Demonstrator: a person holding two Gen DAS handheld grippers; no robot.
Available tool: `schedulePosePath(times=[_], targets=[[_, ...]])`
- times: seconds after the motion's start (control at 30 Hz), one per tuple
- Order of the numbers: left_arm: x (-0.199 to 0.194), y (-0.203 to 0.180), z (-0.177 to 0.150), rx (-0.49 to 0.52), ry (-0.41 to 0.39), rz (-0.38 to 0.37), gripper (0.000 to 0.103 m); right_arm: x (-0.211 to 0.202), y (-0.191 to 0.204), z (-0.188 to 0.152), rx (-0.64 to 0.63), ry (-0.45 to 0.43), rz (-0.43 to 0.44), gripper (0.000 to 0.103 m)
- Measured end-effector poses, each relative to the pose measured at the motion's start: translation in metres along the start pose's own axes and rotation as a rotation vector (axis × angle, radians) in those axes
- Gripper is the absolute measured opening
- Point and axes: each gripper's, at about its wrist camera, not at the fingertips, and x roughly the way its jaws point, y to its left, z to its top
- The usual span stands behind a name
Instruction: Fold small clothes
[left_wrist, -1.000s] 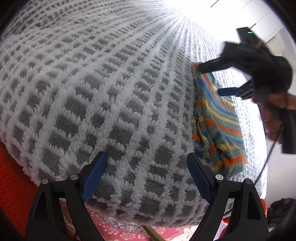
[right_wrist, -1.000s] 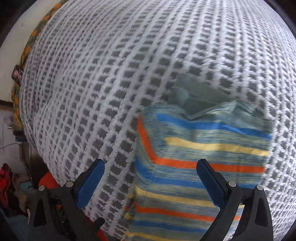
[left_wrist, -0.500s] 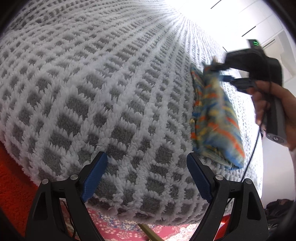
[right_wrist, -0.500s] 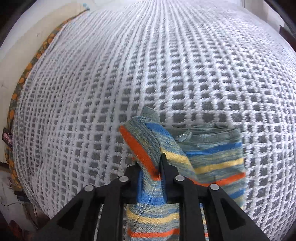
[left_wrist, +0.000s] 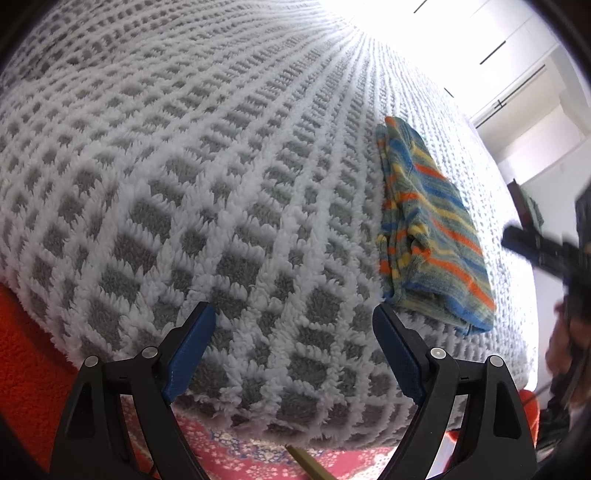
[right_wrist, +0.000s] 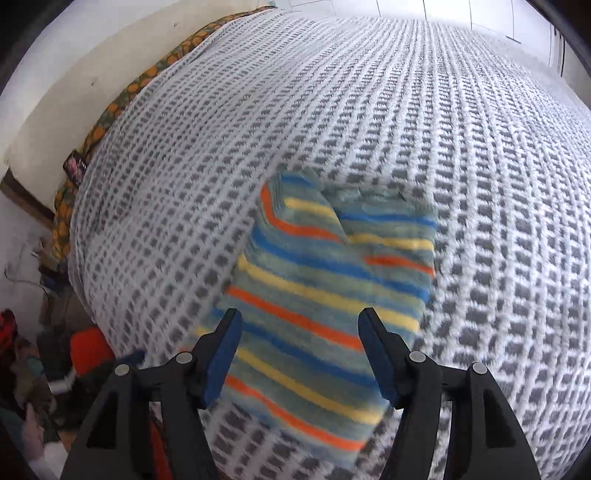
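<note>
A: Items to be counted?

B: 1 striped garment (left_wrist: 432, 225), folded, logged flat on the waffle blanket (left_wrist: 184, 166); seen to the right in the left wrist view and centre-near in the right wrist view (right_wrist: 332, 291). Stripes noted: blue, yellow, orange on grey-green. 1 blanket, white w/ grey squares, laid over the whole bed.

A: Grippers?

B: 2 logged. Left gripper (left_wrist: 293, 347): jaws spread wide, nothing held, kept above the near blanket edge, well left of the garment. Right gripper (right_wrist: 301, 354): jaws spread, nothing pinched, hovering just above the near part of the garment; frame is motion-blurred. It is also glimpsed at the far right edge of the left wrist view (left_wrist: 543, 251), blurred, w/ part of a hand (left_wrist: 565, 350) below it.

A: Other things?

B: 1 red patterned rug (left_wrist: 258, 454) under the near bed edge. 1 orange fleece patch (left_wrist: 29, 354) at near left. 1 orange-and-green patterned strip (right_wrist: 110, 107) along the blanket's far-left edge, against a cream wall (right_wrist: 74, 66).

A: Brands, labels, writing?

B: 1 small dark tag (right_wrist: 75, 168) noted on that strip; print too small to be read. No other writing can be made out.
</note>
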Motion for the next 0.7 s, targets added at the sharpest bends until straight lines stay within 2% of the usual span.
schedulePosePath(times=[0.13, 0.17, 0.27, 0.43, 0.6, 0.7], targets=[[0.001, -0.005, -0.002, 0.032, -0.009, 0.034, 0.088, 0.003, -0.002, -0.05, -0.036, -0.022, -0.054, 0.066], [0.001, -0.006, -0.002, 0.039, -0.01, 0.042, 0.088, 0.027, 0.001, -0.057, -0.034, -0.003, -0.075, 0.066], [0.001, -0.011, -0.004, 0.064, -0.019, 0.061, 0.088, 0.04, -0.009, -0.075, 0.019, 0.015, -0.111, 0.066], [0.002, -0.016, -0.005, 0.097, -0.025, 0.075, 0.088, 0.025, 0.0, -0.075, 0.007, -0.041, -0.137, 0.067], [0.004, -0.02, -0.006, 0.12, -0.02, 0.095, 0.088, 0.028, 0.004, -0.087, -0.018, -0.031, -0.155, 0.069], [0.006, -0.021, -0.006, 0.13, -0.011, 0.106, 0.088, 0.02, 0.006, -0.089, -0.003, -0.065, -0.155, 0.069]])
